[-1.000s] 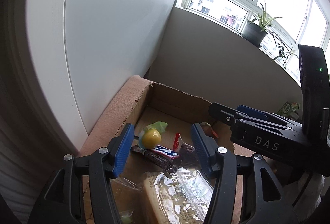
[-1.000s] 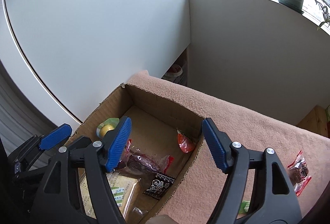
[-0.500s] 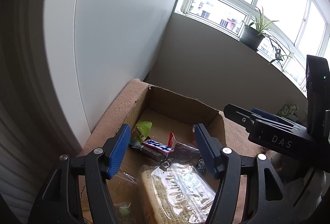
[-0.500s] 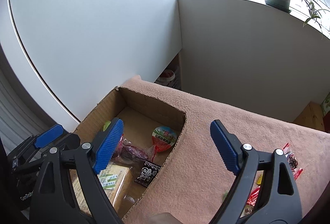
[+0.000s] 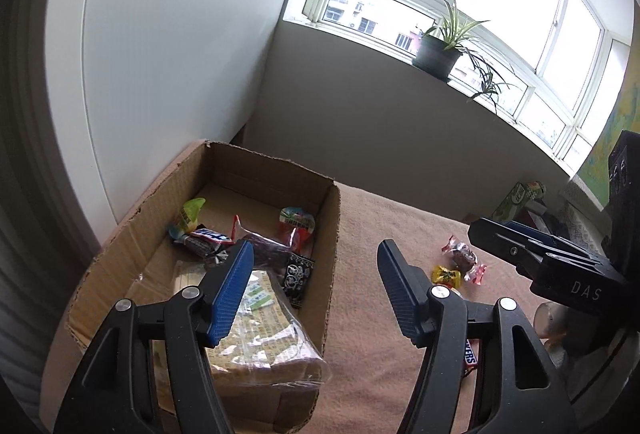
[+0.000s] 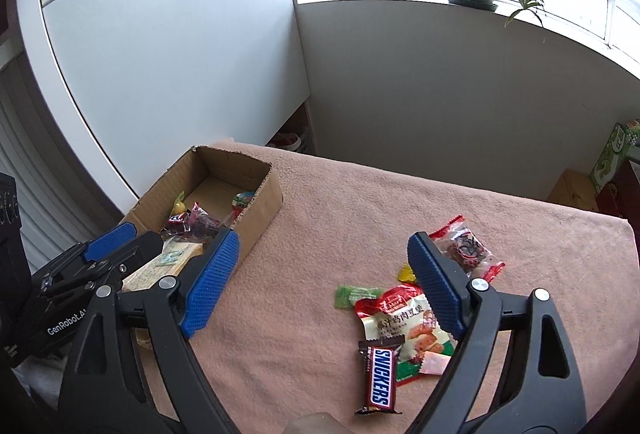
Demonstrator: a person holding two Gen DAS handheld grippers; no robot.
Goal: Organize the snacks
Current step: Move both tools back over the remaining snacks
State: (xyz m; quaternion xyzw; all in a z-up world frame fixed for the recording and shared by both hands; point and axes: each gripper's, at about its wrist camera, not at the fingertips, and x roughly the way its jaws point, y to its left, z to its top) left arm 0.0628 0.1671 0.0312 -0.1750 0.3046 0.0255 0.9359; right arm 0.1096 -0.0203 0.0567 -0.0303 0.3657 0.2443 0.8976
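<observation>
I am judging the job as partly done: the open brown cardboard box (image 6: 224, 190) is already holding a clear-wrapped block of pale biscuits (image 5: 256, 318), a dark bar with a blue-and-white label (image 5: 206, 236), a green-topped sweet (image 5: 191, 212), a round red-and-green pack (image 5: 298, 222) and a small black sachet (image 5: 298, 274). Left to sort, well to the right of the box on the pink towel-covered surface (image 6: 320, 218), are a brown Snickers bar (image 6: 380, 374), a red-and-white pouch printed in Chinese (image 6: 400, 318), a clear red-edged pack of dark pieces (image 6: 466, 248), a green sweet (image 6: 352, 294) and a yellow one (image 6: 406, 272). My left gripper (image 5: 316, 278) is hanging released over the box's right wall, and "GenRobot" is showing on its body. My right gripper (image 6: 320, 278) is spread wide and empty, its fingers having just been opening, above the loose pile.
</observation>
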